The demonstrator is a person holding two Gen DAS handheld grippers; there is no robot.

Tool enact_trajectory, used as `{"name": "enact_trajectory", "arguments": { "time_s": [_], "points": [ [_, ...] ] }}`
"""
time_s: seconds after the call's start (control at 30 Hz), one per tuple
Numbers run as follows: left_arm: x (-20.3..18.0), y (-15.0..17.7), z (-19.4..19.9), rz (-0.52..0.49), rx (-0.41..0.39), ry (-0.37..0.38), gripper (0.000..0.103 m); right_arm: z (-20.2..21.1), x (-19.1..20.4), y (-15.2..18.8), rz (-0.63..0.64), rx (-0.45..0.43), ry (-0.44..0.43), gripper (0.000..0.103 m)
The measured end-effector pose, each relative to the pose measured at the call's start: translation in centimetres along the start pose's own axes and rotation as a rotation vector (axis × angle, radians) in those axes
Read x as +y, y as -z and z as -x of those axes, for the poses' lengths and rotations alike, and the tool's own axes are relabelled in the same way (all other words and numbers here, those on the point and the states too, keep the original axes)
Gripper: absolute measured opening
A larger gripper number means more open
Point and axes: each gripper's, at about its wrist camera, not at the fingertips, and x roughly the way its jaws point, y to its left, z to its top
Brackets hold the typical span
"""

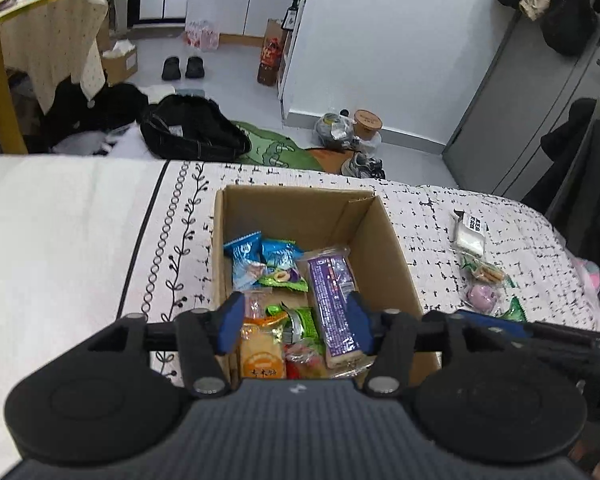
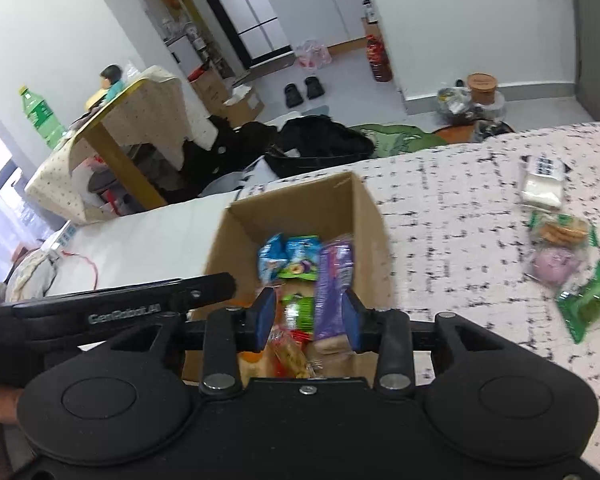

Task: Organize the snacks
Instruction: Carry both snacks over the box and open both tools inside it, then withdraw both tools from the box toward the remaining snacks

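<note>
An open cardboard box point(image 1: 296, 200) point(image 2: 300, 204) stands on the patterned cloth. Inside lie blue packs point(image 1: 246, 258), a green pack point(image 1: 302, 322), an orange pack point(image 1: 260, 354) and a long purple pack point(image 1: 334, 304) point(image 2: 332, 288). My left gripper point(image 1: 295, 320) hovers over the box's near end, open, with the packs lying loose below its blue fingers point(image 1: 232, 322). My right gripper point(image 2: 308, 320) is open over the same end, the purple pack beside its right finger point(image 2: 352, 320). Neither holds anything. In each view the other gripper's black frame shows alongside.
Loose snacks lie on the cloth right of the box: a white pack point(image 1: 470, 232) point(image 2: 542, 184), a cookie pack point(image 1: 486, 272) point(image 2: 562, 230), a round purple one point(image 1: 482, 296) point(image 2: 554, 266) and a green pack point(image 1: 514, 312) point(image 2: 588, 304). Beyond the far edge are bags, shoes and a yellow table point(image 2: 116, 148).
</note>
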Motion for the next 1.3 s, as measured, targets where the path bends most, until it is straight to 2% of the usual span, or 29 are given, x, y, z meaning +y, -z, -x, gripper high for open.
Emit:
{"name": "enact_trajectory", "arguments": {
  "time_s": [0.1,0.3,0.47,0.63,0.7,1.03,1.3],
  "points": [
    [-0.3,-0.1,-0.2,0.000,0.014,0.017,0.068,0.6,-1.0,0.0,-0.012,-0.004,0.033,0.039],
    [-1.4,-0.2,-0.5,-0.021,0.032,0.026,0.076,1.8,-3.0,0.2,-0.030,-0.021,0.075,0.048],
    [-2.5,-0.3,-0.5,-0.040,0.026,0.032,0.078,2.8,-4.7,0.4,-0.048,-0.042,0.095,0.054],
    [-4.1,-0.6,-0.5,-0.077,0.031,0.052,0.086,4.1,-6.5,0.2,-0.074,-0.073,0.120,0.067],
    [-5.0,-0.8,-0.7,-0.095,0.035,0.064,0.089,4.6,-7.3,0.0,-0.082,-0.088,0.132,0.069],
    [-10.3,-1.9,-1.6,-0.211,0.022,0.114,0.093,6.4,-12.4,-0.4,-0.129,-0.130,0.237,0.081],
    [-14.0,-2.7,-3.0,-0.247,0.028,0.153,0.093,7.4,-16.3,-0.5,-0.191,-0.157,0.303,0.083]
  ]
}}
